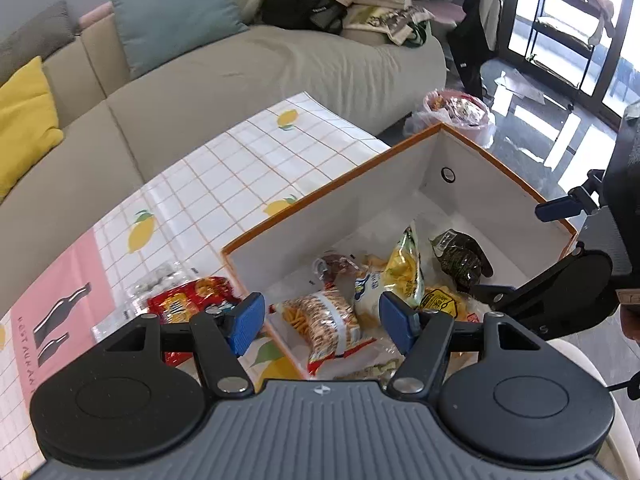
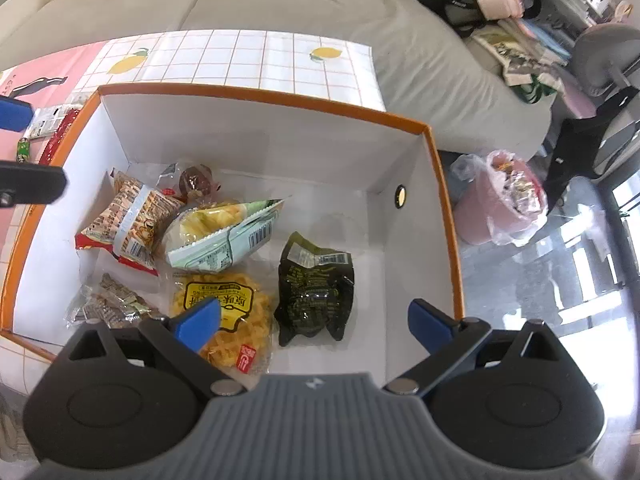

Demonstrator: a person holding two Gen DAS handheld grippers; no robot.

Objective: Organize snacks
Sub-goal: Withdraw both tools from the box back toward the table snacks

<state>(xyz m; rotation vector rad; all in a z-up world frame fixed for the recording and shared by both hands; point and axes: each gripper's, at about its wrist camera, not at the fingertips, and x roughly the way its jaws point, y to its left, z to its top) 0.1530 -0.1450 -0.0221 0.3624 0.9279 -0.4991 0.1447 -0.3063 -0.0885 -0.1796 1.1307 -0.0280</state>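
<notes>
An orange-rimmed white box (image 1: 360, 196) (image 2: 260, 96) stands on the table and holds several snack packs: a striped cracker pack (image 1: 324, 320) (image 2: 132, 216), a green-white chip bag (image 2: 224, 232), a yellow waffle pack (image 2: 224, 312) and a dark green pack (image 1: 460, 260) (image 2: 316, 292). My left gripper (image 1: 322, 320) is open and empty above the box's near-left corner. My right gripper (image 2: 314, 328) is open and empty over the box, just above the dark green pack. A red snack pack (image 1: 192, 300) and a clear pack (image 1: 152, 284) lie on the table left of the box.
The table has a lemon-print cloth (image 1: 224, 168). A grey sofa (image 1: 240, 72) with cushions stands behind it. A pink bin with a plastic bag (image 2: 504, 208) sits on the floor to the right of the box. A small green pack (image 2: 23, 150) lies on the table.
</notes>
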